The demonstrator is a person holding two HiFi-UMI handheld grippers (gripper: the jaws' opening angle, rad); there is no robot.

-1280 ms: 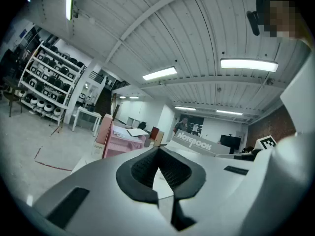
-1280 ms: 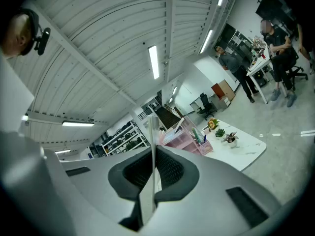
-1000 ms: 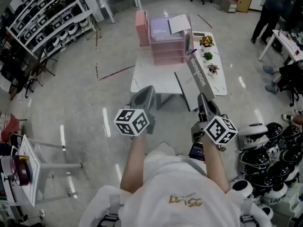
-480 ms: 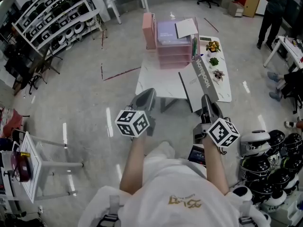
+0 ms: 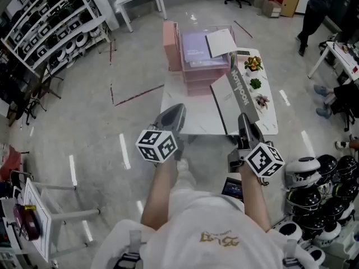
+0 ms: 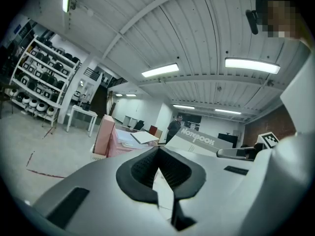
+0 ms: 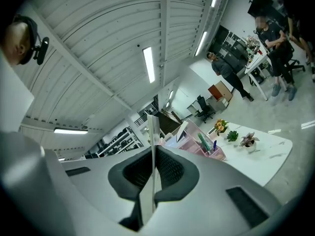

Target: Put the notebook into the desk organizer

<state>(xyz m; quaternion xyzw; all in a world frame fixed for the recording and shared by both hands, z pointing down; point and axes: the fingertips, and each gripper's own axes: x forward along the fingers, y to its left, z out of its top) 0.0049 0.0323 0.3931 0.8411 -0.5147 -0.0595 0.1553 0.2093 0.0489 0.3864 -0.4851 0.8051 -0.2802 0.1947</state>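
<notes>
My right gripper is shut on the lower edge of a grey notebook, which stands up slanted over the white table. In the right gripper view the notebook shows edge-on, pinched between the pads. The pink desk organizer stands at the table's far end, just beyond the notebook's top; papers lie on it. My left gripper hovers at the table's near left edge, shut with nothing in it. The left gripper view shows the organizer and the notebook's printed cover ahead.
Three small potted plants line the table's right side, and pens stand beside the organizer. Helmets are piled on the floor at the right. Shelving lines the left wall. A person stands at the far right.
The table and organizer have come nearer as I stepped forward. The held notebook now reaches further over the table, with its top close to the organizer's right side.
</notes>
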